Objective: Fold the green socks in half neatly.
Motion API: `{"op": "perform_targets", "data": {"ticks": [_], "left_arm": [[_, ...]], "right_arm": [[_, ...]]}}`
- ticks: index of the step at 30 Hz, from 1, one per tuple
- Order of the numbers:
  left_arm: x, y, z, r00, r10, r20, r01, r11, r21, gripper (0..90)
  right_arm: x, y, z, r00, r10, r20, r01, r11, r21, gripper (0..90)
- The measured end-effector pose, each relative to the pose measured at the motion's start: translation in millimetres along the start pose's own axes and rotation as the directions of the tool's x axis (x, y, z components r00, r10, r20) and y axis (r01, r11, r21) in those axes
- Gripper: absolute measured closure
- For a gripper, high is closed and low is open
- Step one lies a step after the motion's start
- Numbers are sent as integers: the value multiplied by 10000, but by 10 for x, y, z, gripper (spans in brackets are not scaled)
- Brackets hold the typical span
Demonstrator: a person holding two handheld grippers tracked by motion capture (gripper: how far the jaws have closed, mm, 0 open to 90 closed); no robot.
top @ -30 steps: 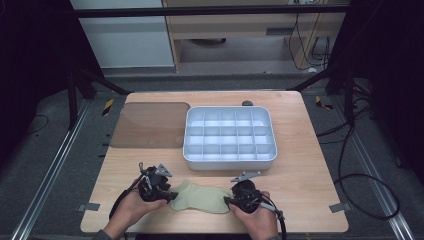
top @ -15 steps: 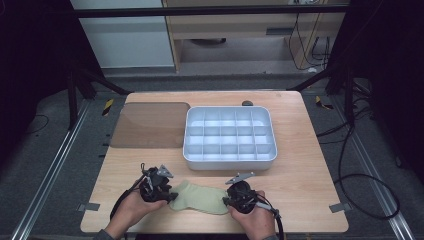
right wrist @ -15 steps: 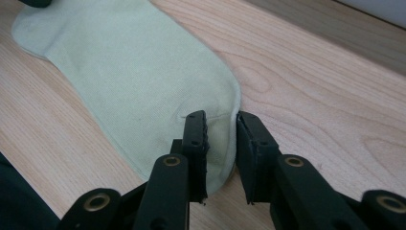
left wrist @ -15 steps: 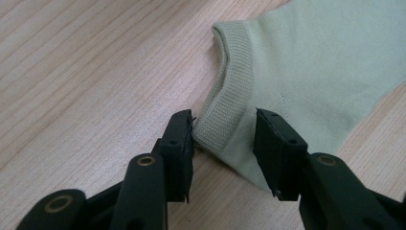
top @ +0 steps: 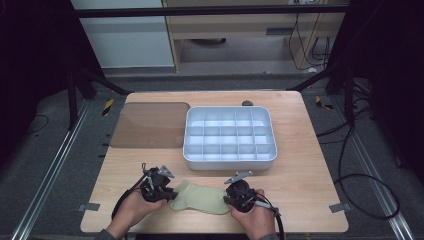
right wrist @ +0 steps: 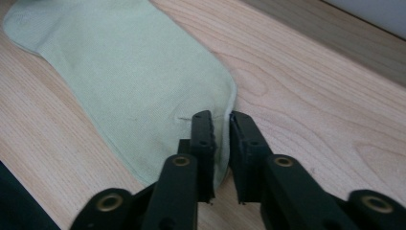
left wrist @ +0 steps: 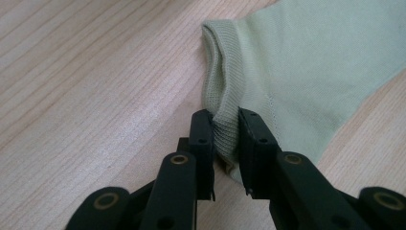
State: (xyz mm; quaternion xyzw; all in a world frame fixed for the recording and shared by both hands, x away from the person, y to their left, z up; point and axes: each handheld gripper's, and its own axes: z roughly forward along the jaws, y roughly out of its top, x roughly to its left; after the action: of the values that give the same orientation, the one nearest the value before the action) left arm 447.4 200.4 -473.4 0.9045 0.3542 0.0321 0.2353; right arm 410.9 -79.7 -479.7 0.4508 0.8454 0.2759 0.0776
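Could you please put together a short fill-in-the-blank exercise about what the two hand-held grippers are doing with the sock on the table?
1. The left hand-held gripper pinches the ribbed ____ of the pale green sock.
2. The right hand-held gripper grips the sock at its rounded ____ end.
3. The sock lies flat on the wooden table, in front of a white ____ divided into compartments.
4. The compartments of that container are all ____.

Missing words: cuff; toe; tray; empty
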Motion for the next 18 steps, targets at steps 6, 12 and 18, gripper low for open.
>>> {"op": "perform_targets", "data": {"ticks": [6,12,18], "left_arm": [[0,-14,-6,9999,54,105,-53,9999,-118,779],[25,-25,-40,9997,138,199,-135,9998,-136,783],[39,-22,-79,9997,184,187,-181,9997,-189,784]], "right_arm": [[64,-34,-23,9999,18,119,-17,10000,-84,659],[100,-6,9,9981,-498,372,491,9986,188,735],[110,6,19,9977,-644,223,639,9977,235,826]]}}
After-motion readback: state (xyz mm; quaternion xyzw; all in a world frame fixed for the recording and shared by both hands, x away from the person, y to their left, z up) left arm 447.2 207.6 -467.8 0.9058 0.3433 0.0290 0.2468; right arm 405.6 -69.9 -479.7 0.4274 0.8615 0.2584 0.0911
